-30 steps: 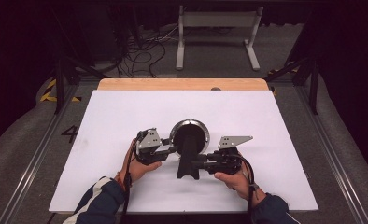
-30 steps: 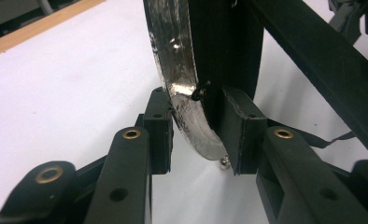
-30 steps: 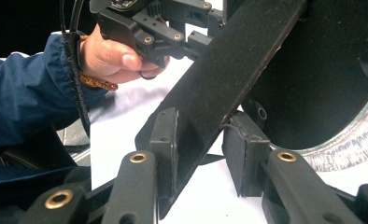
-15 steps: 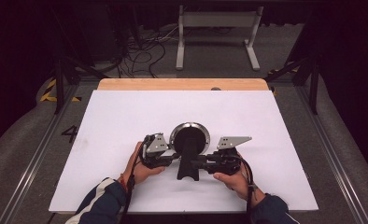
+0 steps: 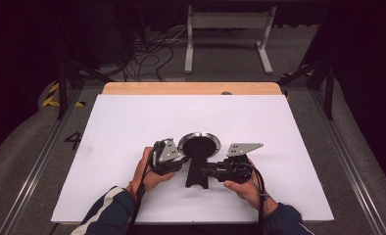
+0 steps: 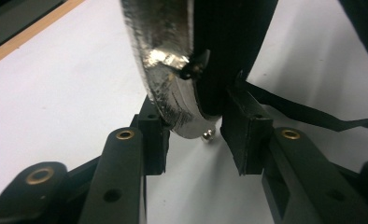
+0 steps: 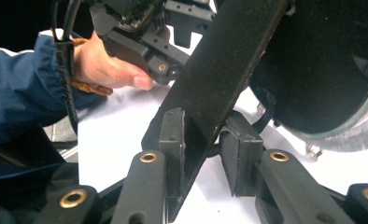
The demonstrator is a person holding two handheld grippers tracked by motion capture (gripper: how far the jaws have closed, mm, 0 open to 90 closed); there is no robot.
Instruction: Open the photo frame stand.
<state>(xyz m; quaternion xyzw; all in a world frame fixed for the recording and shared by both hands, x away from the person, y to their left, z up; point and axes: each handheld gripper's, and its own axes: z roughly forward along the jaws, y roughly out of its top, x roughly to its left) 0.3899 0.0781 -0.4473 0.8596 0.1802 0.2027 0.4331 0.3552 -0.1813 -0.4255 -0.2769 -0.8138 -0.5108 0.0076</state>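
Pan sits mid-worktop. We see the left gripper, jaws narrow, astride its metal rim; the right gripper jaws, just closing, clamp its black handle.

High view: looked from above the person's side, forward and down on the white surface, quite far.
Left gripper view: rode on the left hand-held gripper, very near the round metal-rimmed object.
Right gripper view: rode on the right hand-held gripper, near the black stem.
Shared part: the same object and the white surface.
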